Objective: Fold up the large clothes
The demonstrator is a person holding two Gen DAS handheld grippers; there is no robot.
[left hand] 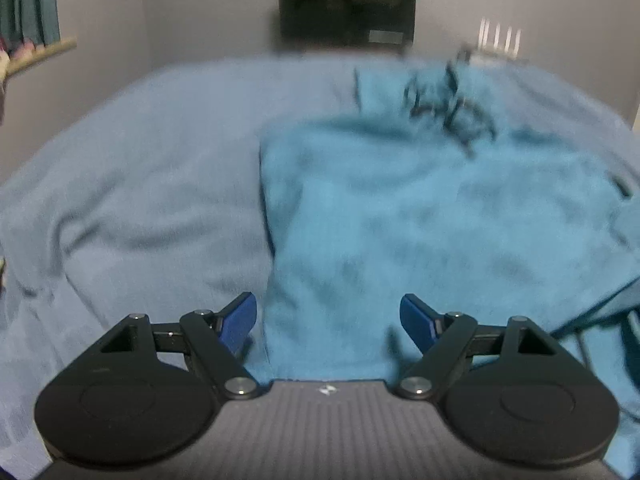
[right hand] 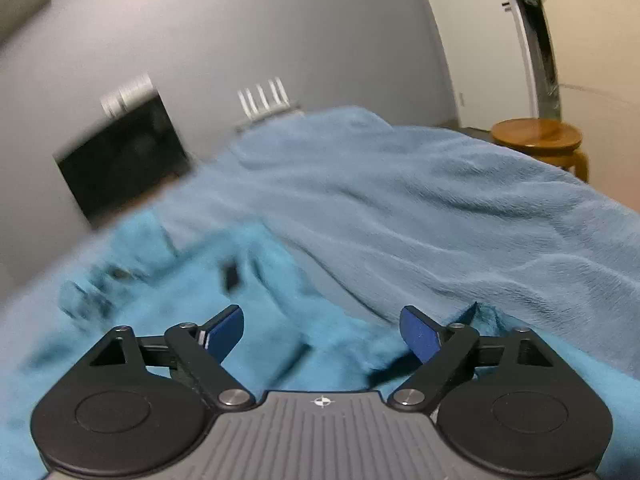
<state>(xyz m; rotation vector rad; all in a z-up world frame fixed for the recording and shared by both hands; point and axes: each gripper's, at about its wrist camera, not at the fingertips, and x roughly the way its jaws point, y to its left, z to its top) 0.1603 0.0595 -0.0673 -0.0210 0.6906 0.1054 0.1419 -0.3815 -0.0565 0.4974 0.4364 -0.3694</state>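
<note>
On the bed (left hand: 132, 168) lies a soft, limp garment (left hand: 400, 220); both grippers (left hand: 328, 320) (right hand: 322, 330) hover with jaws released; better take its near hem corners.

Both views are motion-blurred. The dark print (left hand: 444, 104) on the far part of the teal garment (left hand: 400, 220) cannot be read. The garment runs off the right edge in the left wrist view and off the left and near edges in the right wrist view. The dark box (left hand: 347, 8) against the far wall is too smeared to identify.
</note>
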